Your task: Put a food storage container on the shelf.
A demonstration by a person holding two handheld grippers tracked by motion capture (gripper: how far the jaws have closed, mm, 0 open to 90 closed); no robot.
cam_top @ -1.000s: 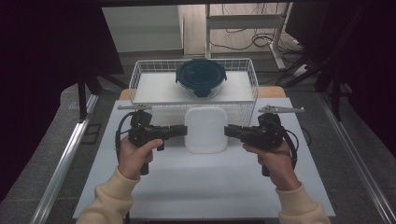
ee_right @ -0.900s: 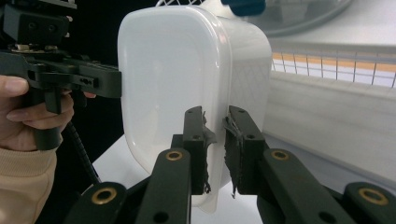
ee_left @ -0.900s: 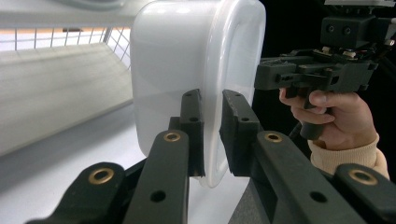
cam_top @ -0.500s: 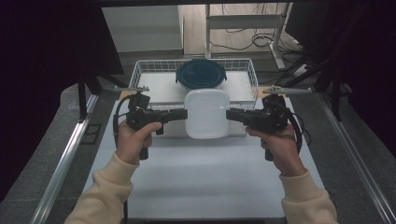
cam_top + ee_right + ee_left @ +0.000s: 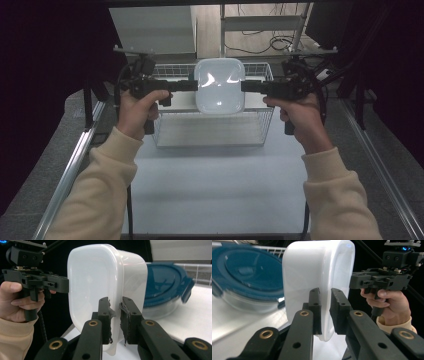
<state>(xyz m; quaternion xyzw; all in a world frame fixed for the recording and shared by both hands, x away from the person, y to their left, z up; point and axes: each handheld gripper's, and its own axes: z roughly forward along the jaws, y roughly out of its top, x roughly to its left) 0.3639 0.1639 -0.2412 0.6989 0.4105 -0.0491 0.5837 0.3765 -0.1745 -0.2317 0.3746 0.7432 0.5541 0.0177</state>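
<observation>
Both hand-held grippers, left [image 5: 192,85] and right [image 5: 246,86], pinched the white rectangular plastic container [image 5: 219,85] by opposite rims, airborne above the white wire basket [image 5: 210,131]. Lift done; placing remained.

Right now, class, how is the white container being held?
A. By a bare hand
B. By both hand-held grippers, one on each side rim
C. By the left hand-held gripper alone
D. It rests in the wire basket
B: the left hand-held gripper and the right hand-held gripper each clamp a side rim of the white container, raised over the wire basket.
</observation>
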